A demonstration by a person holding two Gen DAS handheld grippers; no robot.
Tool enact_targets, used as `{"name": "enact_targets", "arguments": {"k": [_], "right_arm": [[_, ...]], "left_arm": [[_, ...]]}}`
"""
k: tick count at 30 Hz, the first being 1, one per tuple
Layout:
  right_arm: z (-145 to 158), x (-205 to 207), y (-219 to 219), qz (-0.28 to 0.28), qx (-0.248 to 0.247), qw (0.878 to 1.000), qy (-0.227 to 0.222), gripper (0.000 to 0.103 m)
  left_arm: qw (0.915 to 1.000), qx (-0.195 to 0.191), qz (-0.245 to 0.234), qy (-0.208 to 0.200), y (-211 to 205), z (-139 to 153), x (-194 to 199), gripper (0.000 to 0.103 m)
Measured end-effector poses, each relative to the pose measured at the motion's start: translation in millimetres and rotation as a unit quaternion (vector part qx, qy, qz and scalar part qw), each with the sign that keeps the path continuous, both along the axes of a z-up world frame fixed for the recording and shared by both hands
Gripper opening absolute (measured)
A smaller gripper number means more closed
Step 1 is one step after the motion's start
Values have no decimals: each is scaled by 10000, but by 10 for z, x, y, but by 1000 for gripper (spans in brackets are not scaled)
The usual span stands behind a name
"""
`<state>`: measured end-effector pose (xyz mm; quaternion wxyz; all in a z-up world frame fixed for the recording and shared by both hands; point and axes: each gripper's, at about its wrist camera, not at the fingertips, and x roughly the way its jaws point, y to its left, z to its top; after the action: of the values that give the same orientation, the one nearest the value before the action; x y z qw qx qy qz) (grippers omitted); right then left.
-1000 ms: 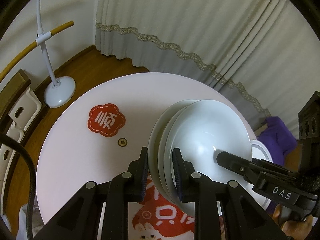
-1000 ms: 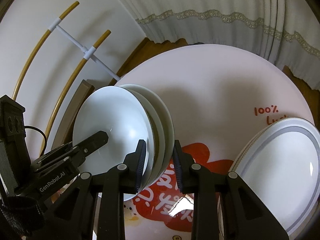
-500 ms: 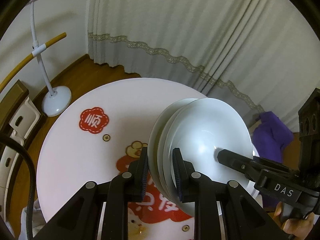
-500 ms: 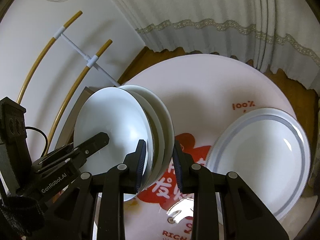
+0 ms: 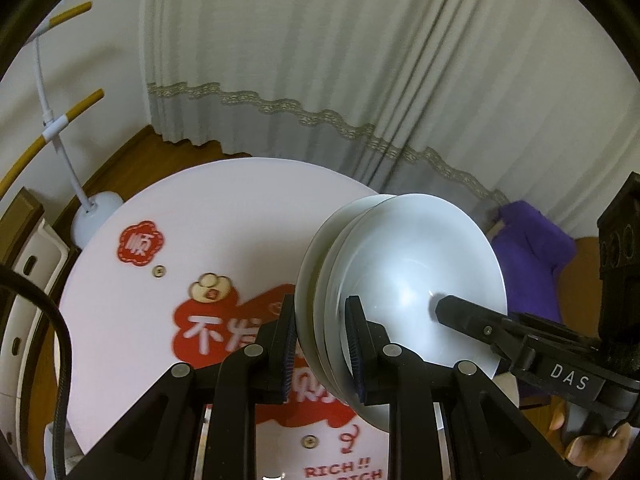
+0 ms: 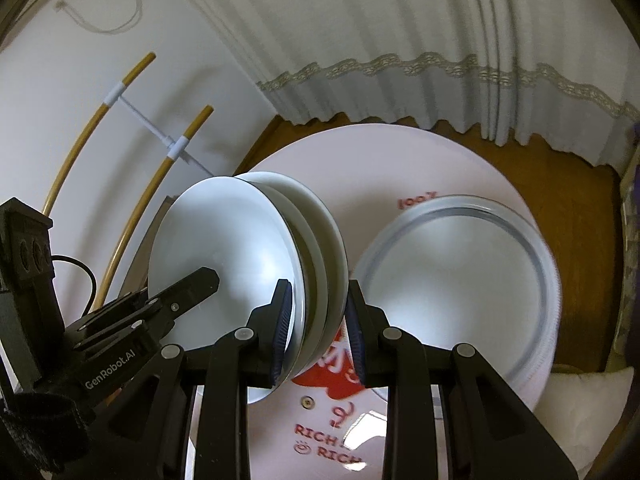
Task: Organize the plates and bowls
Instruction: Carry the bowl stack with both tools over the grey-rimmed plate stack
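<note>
White bowls, pink table with red print.

the right gripper carries "das" in pale letters on its body, read from the left wrist view. the left gripper carries "genrobot.ai" on its body, read from the right wrist view. the table has a red flower badge near its left edge with the character "顺". a large red patch in the middle shows "不" and further blurred characters. at the near edge, red "rich!!" is printed. near the far right edge, "100%" sits beside the plates.
</note>
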<state>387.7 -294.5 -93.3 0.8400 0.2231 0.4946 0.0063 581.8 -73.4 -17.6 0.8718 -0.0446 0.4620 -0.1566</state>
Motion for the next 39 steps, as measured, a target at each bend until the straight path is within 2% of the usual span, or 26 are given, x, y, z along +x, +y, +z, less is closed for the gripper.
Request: {"name": "enact_targets", "arguments": {"k": [11, 23, 39], "right_arm": [[-33, -349, -475, -400, 18, 9992, 53, 27], [-201, -481, -859, -662, -4, 9975, 236, 27], [-380, -543, -1043, -791, 39, 9959, 434, 27]], "left_arm": [[9991, 5, -392, 132, -557, -127, -28, 19], [9972, 91, -649, 348, -1073, -417, 120, 19], [9959, 150, -748, 487, -1245, -654, 244, 19]]}}
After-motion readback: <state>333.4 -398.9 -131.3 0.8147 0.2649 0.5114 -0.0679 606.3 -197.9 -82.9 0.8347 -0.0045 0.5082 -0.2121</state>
